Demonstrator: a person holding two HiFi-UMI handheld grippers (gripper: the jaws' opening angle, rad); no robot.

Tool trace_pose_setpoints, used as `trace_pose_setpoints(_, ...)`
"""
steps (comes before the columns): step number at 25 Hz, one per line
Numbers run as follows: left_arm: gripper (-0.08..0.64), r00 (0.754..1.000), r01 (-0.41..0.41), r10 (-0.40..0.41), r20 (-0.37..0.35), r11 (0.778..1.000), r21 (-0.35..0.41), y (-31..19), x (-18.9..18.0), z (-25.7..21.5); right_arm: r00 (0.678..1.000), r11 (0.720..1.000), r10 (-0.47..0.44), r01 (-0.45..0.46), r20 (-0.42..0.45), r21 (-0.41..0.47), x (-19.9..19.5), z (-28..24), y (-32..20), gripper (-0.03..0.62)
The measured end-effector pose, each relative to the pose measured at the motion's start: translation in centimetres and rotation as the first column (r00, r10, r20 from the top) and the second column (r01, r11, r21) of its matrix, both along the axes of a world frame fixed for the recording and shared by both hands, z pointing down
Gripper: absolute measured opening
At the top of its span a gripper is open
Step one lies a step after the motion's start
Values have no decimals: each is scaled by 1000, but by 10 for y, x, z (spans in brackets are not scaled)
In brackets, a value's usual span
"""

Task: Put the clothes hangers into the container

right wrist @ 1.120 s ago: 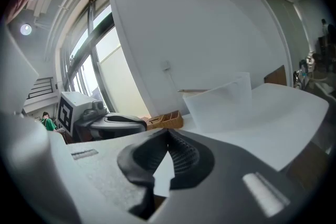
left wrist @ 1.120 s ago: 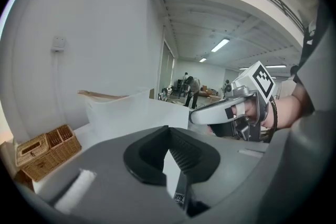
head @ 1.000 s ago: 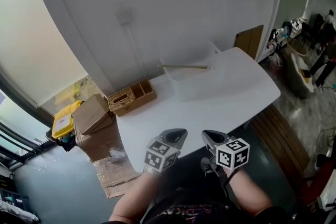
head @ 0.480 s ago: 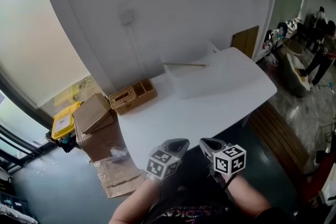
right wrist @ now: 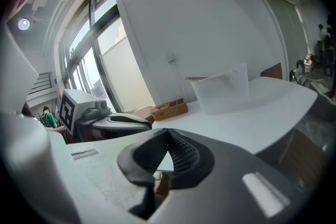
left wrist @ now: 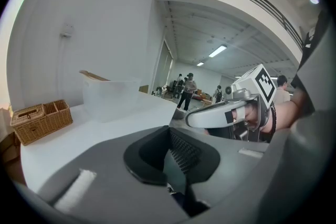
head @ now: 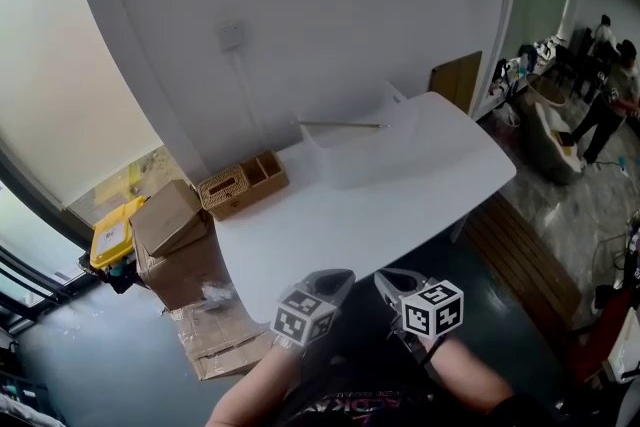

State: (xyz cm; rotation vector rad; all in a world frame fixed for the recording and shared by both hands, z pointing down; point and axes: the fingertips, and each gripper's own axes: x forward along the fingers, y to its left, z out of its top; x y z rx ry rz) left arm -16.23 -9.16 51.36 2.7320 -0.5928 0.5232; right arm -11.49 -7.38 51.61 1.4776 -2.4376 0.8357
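- Wicker basket [head: 240, 185] — well ahead and to the left of the left gripper [head: 330, 282], over by the wall. It is no part of the job, so leave it alone.
- Left gripper: jaws pressed together on nothing, hanging just off the near edge of the tabletop [head: 330, 225], close beside its partner.
- Clothes hanger [head: 340, 124] — a wooden bar far ahead of both grippers, lying along the top of the clear container [head: 365, 160]. Whether it rests on the rim or sits partly inside, I cannot tell.
- Right gripper [head: 395, 283]: likewise closed and empty, just right of the left one.
- To do the step well, as I judge it: part the jaws before reaching across and come at the bar from above. Pinch it mid-length so it stays level, then lower it inside without nudging the light container.
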Motion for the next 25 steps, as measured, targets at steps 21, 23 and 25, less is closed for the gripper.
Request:
trace_pose_setpoints(21, 8, 999, -38, 38, -4, 999, 10, 19, 25, -2, 1000, 1000, 25, -25, -3, 6, 22, 3, 21, 2)
trace_pose_setpoints(23, 8, 999, -42, 42, -2, 999, 9, 20, 26, -2, 1000, 1000, 30, -30, -2, 6, 23, 3, 22, 2)
trace_pose_setpoints(25, 8, 999, -44, 44, -3, 999, 9, 21, 28, -4, 999, 999, 33, -33, -2, 6, 25, 1, 22, 2)
